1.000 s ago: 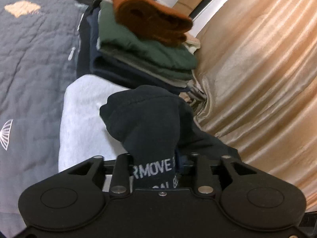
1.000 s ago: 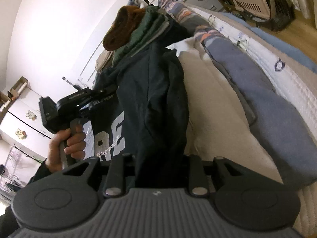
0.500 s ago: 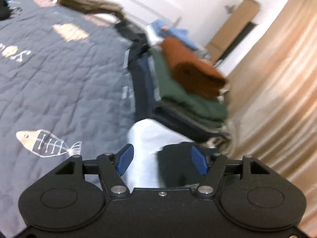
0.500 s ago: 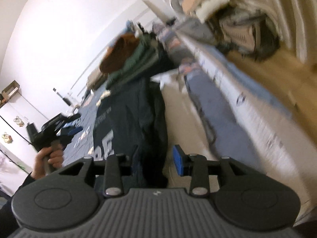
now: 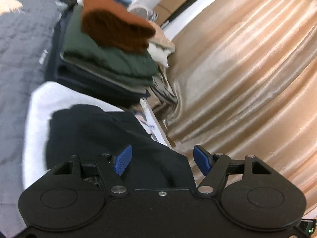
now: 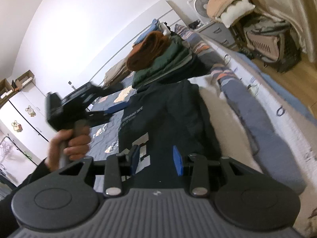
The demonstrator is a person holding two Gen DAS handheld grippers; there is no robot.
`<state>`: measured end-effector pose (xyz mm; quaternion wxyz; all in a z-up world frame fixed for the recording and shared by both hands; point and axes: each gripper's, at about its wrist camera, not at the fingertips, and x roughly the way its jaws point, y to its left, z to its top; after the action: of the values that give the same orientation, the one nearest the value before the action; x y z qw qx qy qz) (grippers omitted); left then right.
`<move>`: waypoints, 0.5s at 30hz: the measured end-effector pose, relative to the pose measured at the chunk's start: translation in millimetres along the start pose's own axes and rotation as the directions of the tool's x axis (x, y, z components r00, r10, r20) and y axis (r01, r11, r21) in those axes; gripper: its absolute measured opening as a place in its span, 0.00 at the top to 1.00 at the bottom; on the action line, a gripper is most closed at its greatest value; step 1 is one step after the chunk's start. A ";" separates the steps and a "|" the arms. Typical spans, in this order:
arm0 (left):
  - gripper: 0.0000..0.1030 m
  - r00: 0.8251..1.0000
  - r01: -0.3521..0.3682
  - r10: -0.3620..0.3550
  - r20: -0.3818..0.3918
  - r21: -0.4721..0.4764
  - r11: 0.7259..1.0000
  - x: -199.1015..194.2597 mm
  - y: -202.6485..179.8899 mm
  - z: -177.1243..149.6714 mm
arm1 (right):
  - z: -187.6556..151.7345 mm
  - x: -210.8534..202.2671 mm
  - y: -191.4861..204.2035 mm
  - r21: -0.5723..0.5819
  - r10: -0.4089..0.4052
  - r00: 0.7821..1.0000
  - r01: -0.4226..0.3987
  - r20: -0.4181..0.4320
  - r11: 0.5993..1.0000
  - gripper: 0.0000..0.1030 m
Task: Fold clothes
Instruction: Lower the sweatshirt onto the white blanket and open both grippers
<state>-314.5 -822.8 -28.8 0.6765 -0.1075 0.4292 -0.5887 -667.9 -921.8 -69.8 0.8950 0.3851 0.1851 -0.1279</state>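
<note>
Released dark sweatshirt (image 6: 168, 119) now below both tongs

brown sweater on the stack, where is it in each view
Left wrist view: brown sweater upper left of centre, topping the stack, on the green garment.
Right wrist view: brown sweater upper centre, again on the green garment.
Shared landmark: the dark sweatshirt lying before the stack.
</note>
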 end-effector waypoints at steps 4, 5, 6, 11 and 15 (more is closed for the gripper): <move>0.34 0.998 -0.005 0.004 -0.061 -0.030 1.000 38.2 13.9 9.2 | 7.2 8.7 1.6 0.006 0.012 1.000 -0.012 -0.012 1.000 0.65; 0.34 0.998 -0.007 0.005 -0.062 -0.030 1.000 45.1 17.9 12.7 | 9.8 10.7 1.6 0.005 0.015 1.000 -0.015 -0.013 1.000 0.65; 0.34 0.998 -0.009 0.007 -0.063 -0.031 0.999 52.0 22.0 16.3 | 11.1 11.6 1.6 0.005 0.019 1.000 -0.018 -0.011 1.000 0.65; 0.34 0.996 -0.075 0.073 -0.047 -0.047 0.996 84.2 39.6 35.0 | 21.0 21.6 -6.6 0.029 0.034 0.999 -0.034 -0.011 0.999 0.65; 0.34 0.986 -0.144 0.143 -0.086 0.003 0.990 110.6 43.1 33.9 | 25.4 25.9 -13.9 0.051 0.034 0.999 -0.033 -0.011 0.998 0.65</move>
<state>-267.0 -921.0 -86.4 0.6978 -0.0519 0.4655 -0.5419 -643.9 -952.1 -73.8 0.8858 0.4116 0.1807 -0.1151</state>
